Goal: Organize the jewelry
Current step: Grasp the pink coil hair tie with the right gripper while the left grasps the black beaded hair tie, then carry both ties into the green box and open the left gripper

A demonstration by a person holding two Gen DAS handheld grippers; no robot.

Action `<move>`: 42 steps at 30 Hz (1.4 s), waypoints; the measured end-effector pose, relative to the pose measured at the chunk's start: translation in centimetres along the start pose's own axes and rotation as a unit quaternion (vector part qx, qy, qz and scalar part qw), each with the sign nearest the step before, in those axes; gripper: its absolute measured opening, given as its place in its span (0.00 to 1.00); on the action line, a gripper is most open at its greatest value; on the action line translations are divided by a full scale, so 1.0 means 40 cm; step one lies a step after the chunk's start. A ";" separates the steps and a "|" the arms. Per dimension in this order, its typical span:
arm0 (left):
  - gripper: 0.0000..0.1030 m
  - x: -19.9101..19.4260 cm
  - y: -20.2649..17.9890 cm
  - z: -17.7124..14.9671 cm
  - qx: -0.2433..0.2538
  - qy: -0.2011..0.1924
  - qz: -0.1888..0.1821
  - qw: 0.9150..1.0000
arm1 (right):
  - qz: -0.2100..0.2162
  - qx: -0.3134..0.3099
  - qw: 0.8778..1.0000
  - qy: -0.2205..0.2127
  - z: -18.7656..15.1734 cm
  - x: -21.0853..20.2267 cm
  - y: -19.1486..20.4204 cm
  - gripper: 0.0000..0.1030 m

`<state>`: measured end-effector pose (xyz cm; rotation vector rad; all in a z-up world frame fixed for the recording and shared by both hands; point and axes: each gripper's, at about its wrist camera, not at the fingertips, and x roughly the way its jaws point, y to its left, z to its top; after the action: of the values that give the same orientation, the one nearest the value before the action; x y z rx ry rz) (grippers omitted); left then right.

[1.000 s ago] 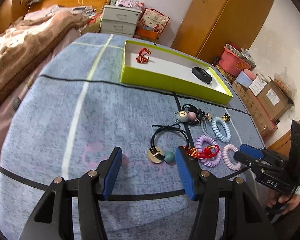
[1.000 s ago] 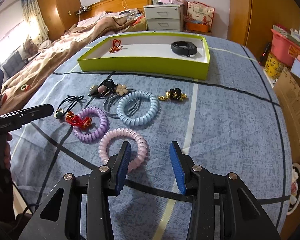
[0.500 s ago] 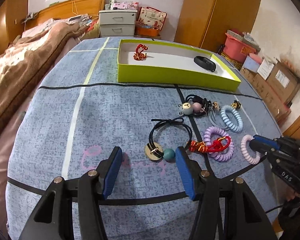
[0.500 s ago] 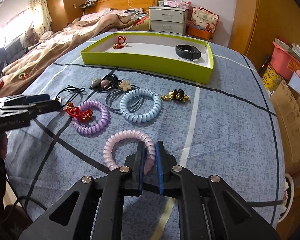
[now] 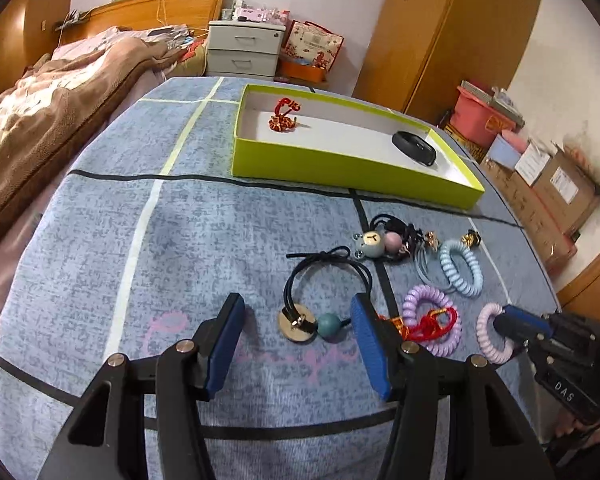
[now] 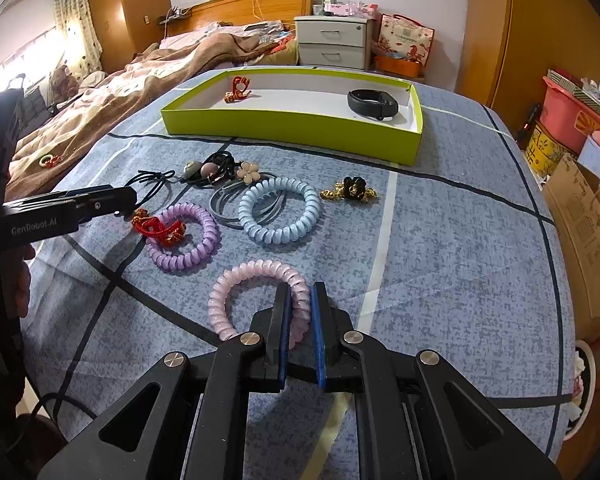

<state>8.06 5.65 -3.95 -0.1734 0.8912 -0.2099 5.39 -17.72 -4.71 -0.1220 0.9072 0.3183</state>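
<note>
My right gripper is shut on the near side of a pink coil hair tie, which lies on the blue cloth; the left wrist view shows the same tie pinched at the far right. My left gripper is open, its fingers on either side of a black elastic with a gold disc and teal bead, not touching it. The lime tray at the back holds a red charm and a black band.
Loose on the cloth lie a purple coil with a red knot charm, a blue coil, grey rings, beaded ties and a gold-black charm. A bed stands left, boxes right.
My right gripper's jaws have closed onto the pink coil tie, which had lain free between them. My left gripper stays open and has drifted slightly nearer the black elastic.
</note>
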 end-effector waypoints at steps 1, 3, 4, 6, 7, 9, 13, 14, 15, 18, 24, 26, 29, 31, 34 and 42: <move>0.56 0.000 -0.005 0.000 0.005 0.001 0.004 1.000 | 0.000 -0.001 1.000 0.000 0.000 0.000 -0.002 0.10; 0.52 0.003 -0.022 -0.006 0.026 0.001 0.022 0.999 | 0.001 0.001 1.000 -0.001 0.001 0.001 -0.005 0.10; 0.50 0.004 -0.030 -0.007 0.035 0.002 0.033 0.999 | 0.002 0.004 1.000 -0.001 0.001 0.001 -0.006 0.10; 0.34 0.004 -0.037 -0.008 0.043 0.001 0.040 0.998 | -0.001 0.003 1.000 -0.002 0.000 0.002 -0.005 0.10; 0.28 0.003 -0.036 -0.008 0.043 0.001 0.039 0.998 | -0.002 0.004 1.000 -0.002 -0.001 0.000 -0.003 0.10; 0.21 0.003 -0.034 -0.009 0.043 0.001 0.038 0.998 | -0.002 0.007 1.000 -0.004 -0.002 0.000 -0.003 0.10; 0.18 0.001 -0.027 -0.008 0.039 0.001 0.029 0.999 | -0.001 0.013 1.000 -0.005 -0.003 -0.001 -0.005 0.10; 0.17 0.002 -0.026 -0.007 0.039 0.002 0.027 0.999 | -0.001 0.014 1.000 -0.005 -0.003 -0.002 -0.005 0.10; 0.16 0.002 -0.025 -0.005 0.038 0.002 0.026 0.999 | -0.001 0.015 1.000 -0.005 -0.003 -0.002 -0.005 0.10; 0.16 -0.001 -0.019 -0.005 0.032 -0.001 0.021 0.999 | -0.001 0.016 1.000 -0.005 -0.004 -0.002 -0.005 0.10; 0.16 -0.021 -0.002 0.002 0.014 -0.020 0.012 1.000 | 0.006 0.026 1.000 -0.009 -0.003 -0.005 -0.011 0.09; 0.16 -0.028 0.001 0.008 0.010 -0.028 0.003 1.000 | 0.008 0.032 0.999 -0.011 -0.002 -0.007 -0.016 0.09; 0.16 -0.041 0.000 0.019 0.010 -0.039 -0.001 0.999 | 0.015 0.046 0.999 -0.019 0.003 -0.014 -0.025 0.09; 0.16 -0.051 0.001 0.030 0.007 -0.050 -0.006 0.999 | 0.015 0.050 0.998 -0.024 0.007 -0.018 -0.028 0.09; 0.16 -0.060 0.002 0.047 0.004 -0.059 -0.012 0.998 | 0.019 0.058 0.998 -0.035 0.022 -0.029 -0.033 0.09; 0.16 -0.065 -0.002 0.116 0.002 -0.081 -0.028 0.996 | 0.020 0.071 0.995 -0.070 0.106 -0.052 -0.048 0.09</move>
<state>10.09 6.50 0.87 -0.2094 0.7248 -0.2463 8.01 -18.98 -0.51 0.0482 0.7913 0.2950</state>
